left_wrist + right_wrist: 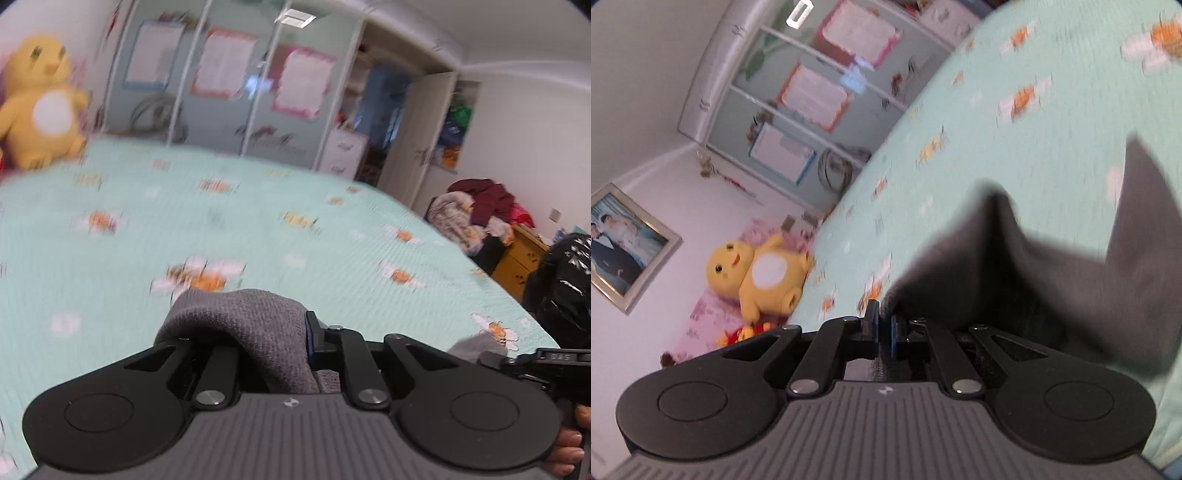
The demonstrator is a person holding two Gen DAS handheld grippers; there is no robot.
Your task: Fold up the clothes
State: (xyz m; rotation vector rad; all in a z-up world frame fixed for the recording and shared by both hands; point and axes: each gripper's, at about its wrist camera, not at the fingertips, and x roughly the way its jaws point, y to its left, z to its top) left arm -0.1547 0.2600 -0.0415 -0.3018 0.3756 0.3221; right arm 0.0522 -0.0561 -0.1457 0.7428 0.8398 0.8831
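A grey knitted garment (240,325) bunches over my left gripper (295,339), which is shut on it; cloth hides the left finger and only the right finger's tip shows. In the right wrist view the same grey garment (1052,280) hangs blurred from my right gripper (884,332), whose blue pads pinch a dark edge of it. Both grippers are lifted above a mint green bed cover (258,221) printed with bees and daisies. The right wrist view is tilted sharply. The other gripper (554,365) and a hand (569,450) show at the lower right of the left wrist view.
A yellow plush chick (40,103) sits at the head of the bed. Wardrobe doors with posters (229,85) stand beyond the bed. A heap of clothes (476,210) lies on a wooden cabinet (517,258) to the right, beside a black bag (565,280). A framed photo (620,247) hangs on the wall.
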